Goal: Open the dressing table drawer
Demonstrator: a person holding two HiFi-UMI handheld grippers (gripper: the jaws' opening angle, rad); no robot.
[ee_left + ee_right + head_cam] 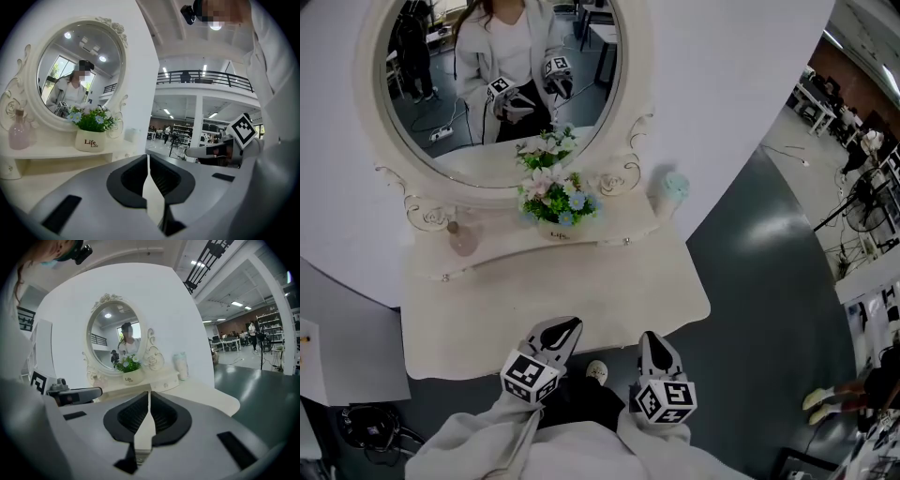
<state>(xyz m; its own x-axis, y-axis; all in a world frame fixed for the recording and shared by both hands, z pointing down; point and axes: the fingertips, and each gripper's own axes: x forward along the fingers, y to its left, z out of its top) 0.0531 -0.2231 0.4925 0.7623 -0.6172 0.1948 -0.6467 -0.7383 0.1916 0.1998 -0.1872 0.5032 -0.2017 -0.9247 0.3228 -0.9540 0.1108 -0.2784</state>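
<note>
The left gripper (pixel 566 325) and right gripper (pixel 650 338) are held clenched, nothing between the jaws; the dressing table (pixel 609 300) is seen just ahead of both; its small drawer (pixel 164 385) lies beyond the right jaws, untouched.

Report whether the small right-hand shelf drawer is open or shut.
Shut: the small drawer sits flush with the shelf face, nothing pulled out.

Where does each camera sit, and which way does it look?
Head view: on the person's head, steeply down at the dressing table; both sleeves, left tongs and right tongs show.
Left gripper view: on the left tongs, toward the mirror; own shut jaws, right tongs show.
Right gripper view: on the right tongs, toward the mirror; own shut jaws, left tongs show.
Shared: all three show the flowerpot.
</note>
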